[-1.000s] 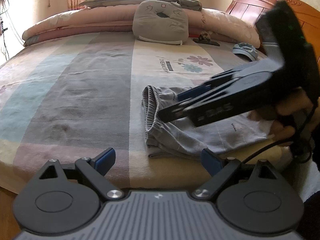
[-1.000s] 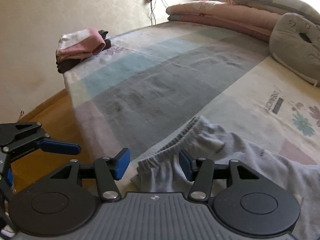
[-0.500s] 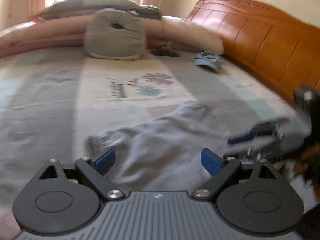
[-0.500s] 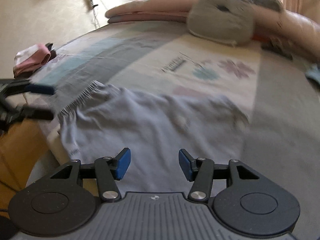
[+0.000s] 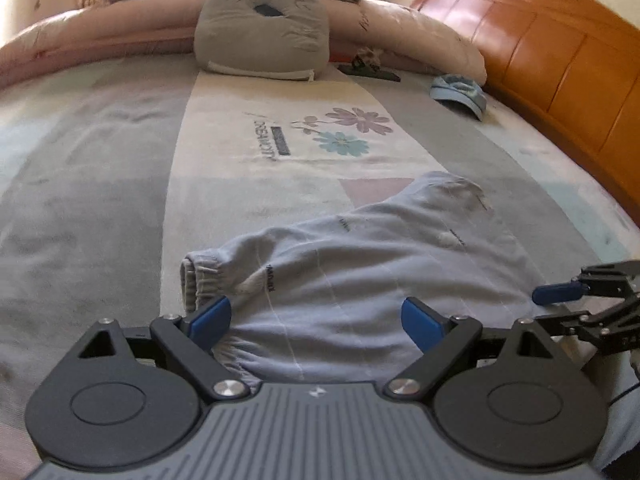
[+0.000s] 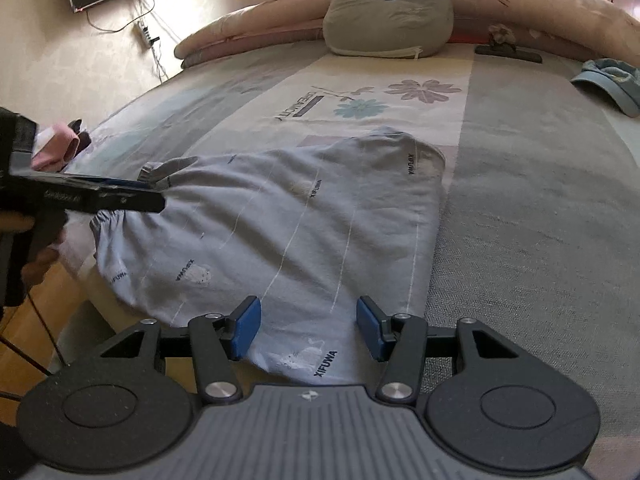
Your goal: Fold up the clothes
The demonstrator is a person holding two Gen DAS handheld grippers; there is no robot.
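Note:
A light grey-blue garment [image 5: 380, 264] with an elastic waistband and small printed letters lies flat on the bed near its front edge. My left gripper [image 5: 316, 320] hovers open over the waistband end, its blue pads wide apart with nothing pinched. My right gripper [image 6: 308, 328] is open over the garment's [image 6: 300, 220] near hem, and the cloth lies below its pads. In the right wrist view the left gripper [image 6: 120, 196] reaches in from the left beside the gathered waistband. The left wrist view shows the right gripper [image 5: 560, 300] at the garment's right end.
A grey cushion [image 5: 264, 24] and rolled pink quilts [image 5: 420, 36] lie at the far end of the bed. A blue cap [image 5: 458, 92] sits near the wooden headboard [image 5: 560, 60]. Folded pink clothes [image 6: 56, 148] rest on the bed's left corner, with wooden floor [image 6: 24, 340] below.
The right gripper has moved from the waistband to the garment's other end. The left gripper has shifted over the waistband. The garment now lies spread out flatter.

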